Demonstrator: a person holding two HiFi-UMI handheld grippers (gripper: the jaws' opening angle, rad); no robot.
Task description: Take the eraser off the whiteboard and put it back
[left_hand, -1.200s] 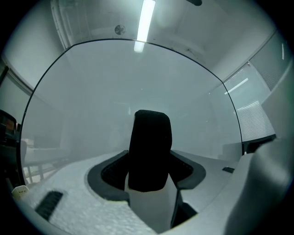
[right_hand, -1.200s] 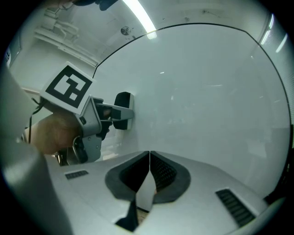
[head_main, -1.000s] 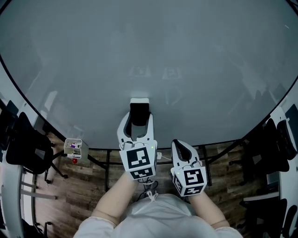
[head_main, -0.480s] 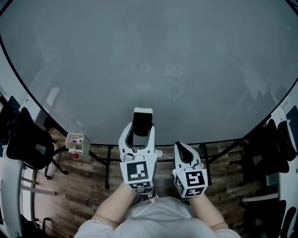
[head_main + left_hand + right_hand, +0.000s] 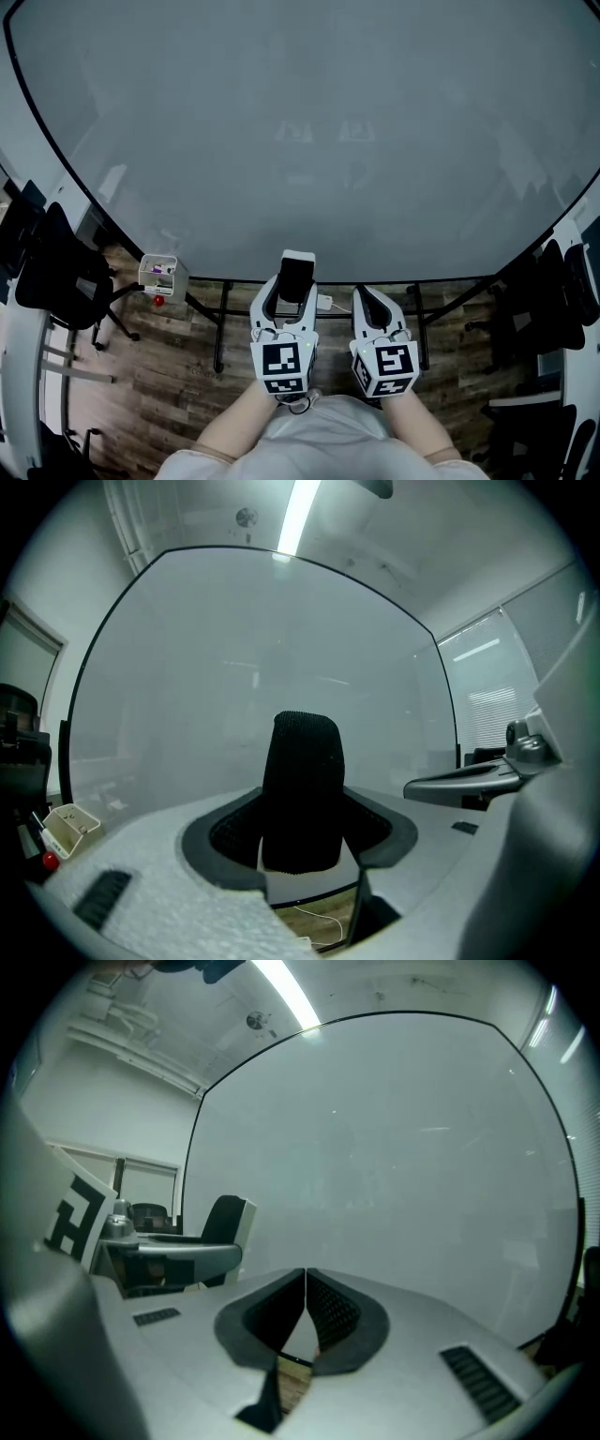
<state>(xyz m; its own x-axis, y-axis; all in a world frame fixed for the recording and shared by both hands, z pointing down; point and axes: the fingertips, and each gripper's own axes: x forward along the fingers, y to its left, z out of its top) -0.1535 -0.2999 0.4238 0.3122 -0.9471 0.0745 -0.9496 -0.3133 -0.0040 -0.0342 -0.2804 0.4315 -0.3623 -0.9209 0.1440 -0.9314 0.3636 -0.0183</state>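
Observation:
The eraser (image 5: 297, 275), black felt with a white back, stands upright between the jaws of my left gripper (image 5: 296, 284), which is shut on it. In the head view it sits at the lower edge of the large whiteboard (image 5: 300, 141). In the left gripper view the eraser (image 5: 301, 789) fills the gap between the dark pads (image 5: 225, 832), with the whiteboard (image 5: 234, 667) behind it. My right gripper (image 5: 373, 302) is just to the right, shut with nothing in it; its pads (image 5: 328, 1312) meet in front of the whiteboard (image 5: 394, 1147). The eraser (image 5: 228, 1223) also shows at the left of the right gripper view.
A small white box of markers (image 5: 161, 273) hangs at the board's lower left. Black stand legs (image 5: 220, 323) rise from a wooden floor (image 5: 169, 375) under the board. Dark office chairs stand at the left (image 5: 56, 272) and right (image 5: 553, 291).
My left gripper has come down the board with the eraser in it, from the board's lower middle to its bottom edge. The right gripper has sunk only slightly.

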